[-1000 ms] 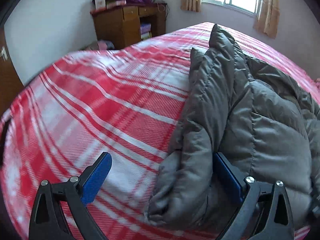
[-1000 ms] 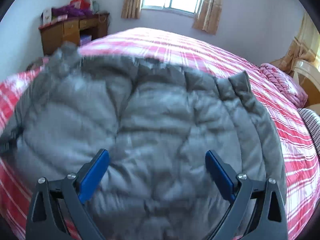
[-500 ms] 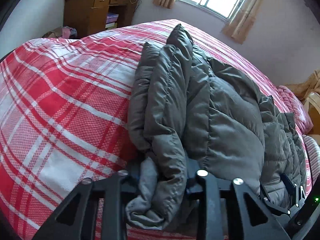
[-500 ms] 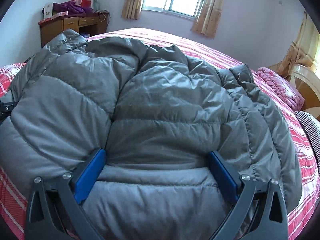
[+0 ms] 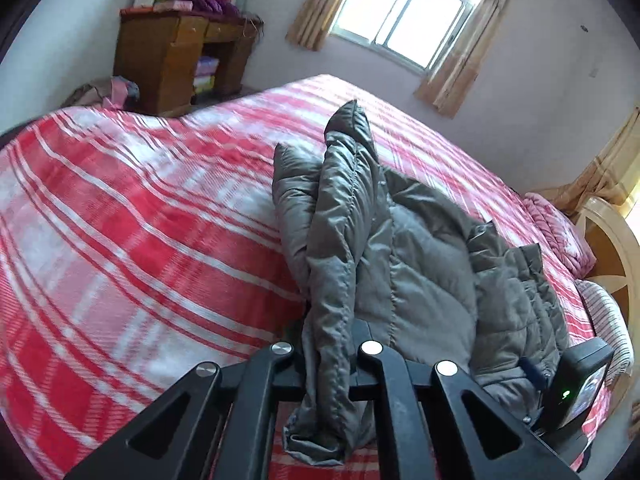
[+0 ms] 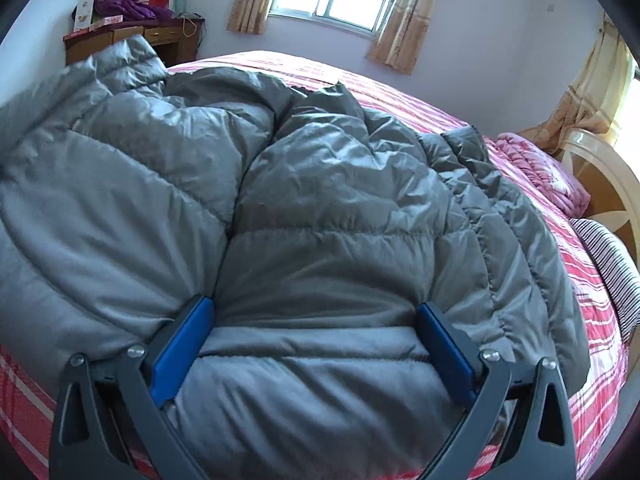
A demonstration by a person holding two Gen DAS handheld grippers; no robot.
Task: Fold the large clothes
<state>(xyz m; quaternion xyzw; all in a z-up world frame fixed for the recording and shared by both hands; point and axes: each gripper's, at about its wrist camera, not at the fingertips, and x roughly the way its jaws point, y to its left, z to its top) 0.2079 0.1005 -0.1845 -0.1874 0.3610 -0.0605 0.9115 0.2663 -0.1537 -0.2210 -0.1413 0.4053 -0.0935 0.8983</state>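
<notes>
A large grey quilted down jacket (image 5: 424, 264) lies on a bed with a red and white plaid cover (image 5: 120, 240). My left gripper (image 5: 326, 346) is shut on a bunched fold at the jacket's left edge, and the fabric hangs down between its black arms. In the right wrist view the jacket (image 6: 320, 184) fills most of the picture. My right gripper (image 6: 316, 340) stands open, its blue pads (image 6: 180, 344) pressed down into the padded hem with a wide band of jacket between them. The right gripper's body (image 5: 576, 388) shows at the jacket's right edge in the left wrist view.
A wooden desk (image 5: 176, 56) piled with boxes and purple cloth stands against the far wall, left of a curtained window (image 5: 400, 20). Pink bedding (image 6: 536, 168) and a striped pillow (image 6: 608, 264) lie by the cream headboard (image 6: 600, 184) on the right.
My left gripper closed from wide open onto the jacket's left fold and lifted it a little. My right gripper sank lower onto the hem and stayed open.
</notes>
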